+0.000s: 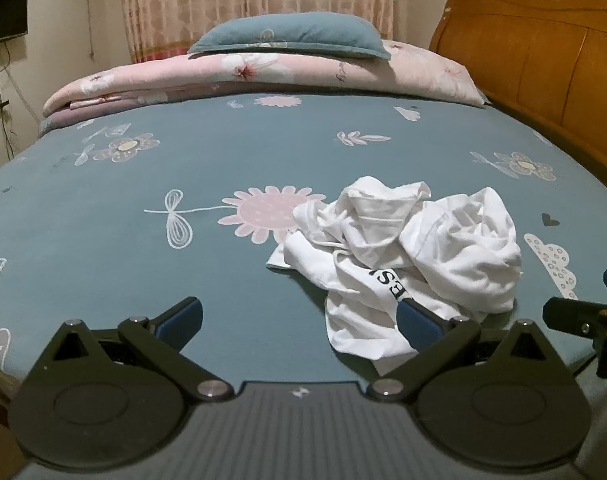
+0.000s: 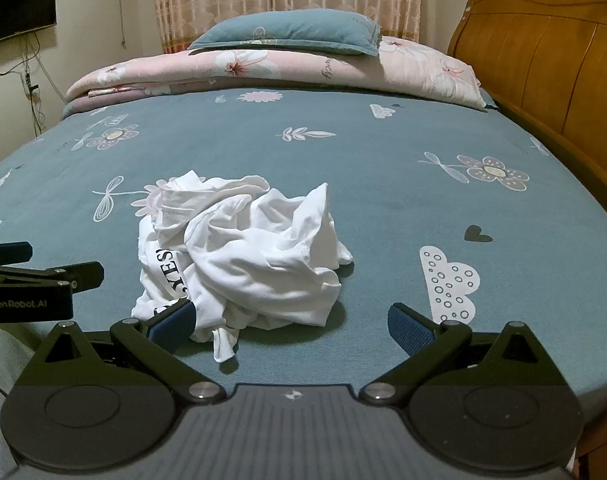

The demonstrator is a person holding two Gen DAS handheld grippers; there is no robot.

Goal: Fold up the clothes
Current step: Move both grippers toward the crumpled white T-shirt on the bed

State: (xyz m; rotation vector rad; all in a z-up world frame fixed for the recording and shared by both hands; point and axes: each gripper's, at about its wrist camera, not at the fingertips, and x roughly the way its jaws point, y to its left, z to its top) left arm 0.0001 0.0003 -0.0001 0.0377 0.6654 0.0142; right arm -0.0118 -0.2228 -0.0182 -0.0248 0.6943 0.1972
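bed sheet [image 1: 103, 208] | crumpled white garment [image 2: 239, 256] just ahead | both jaws spread, empty

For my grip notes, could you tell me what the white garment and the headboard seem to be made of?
White garment: looks like thin, matte cotton-type knit, since it crumples in soft folds; the fibre can't be confirmed.
Headboard: apparently wood with a glossy orange-brown varnish, showing panel seams and sheen.

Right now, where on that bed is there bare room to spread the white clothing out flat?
The blue sheet lies bare between the crumpled white garment and the wooden headboard, and between the garment and the folded pink quilt. It is crowded at the near edge, where the open left claw and right claw flank the garment.
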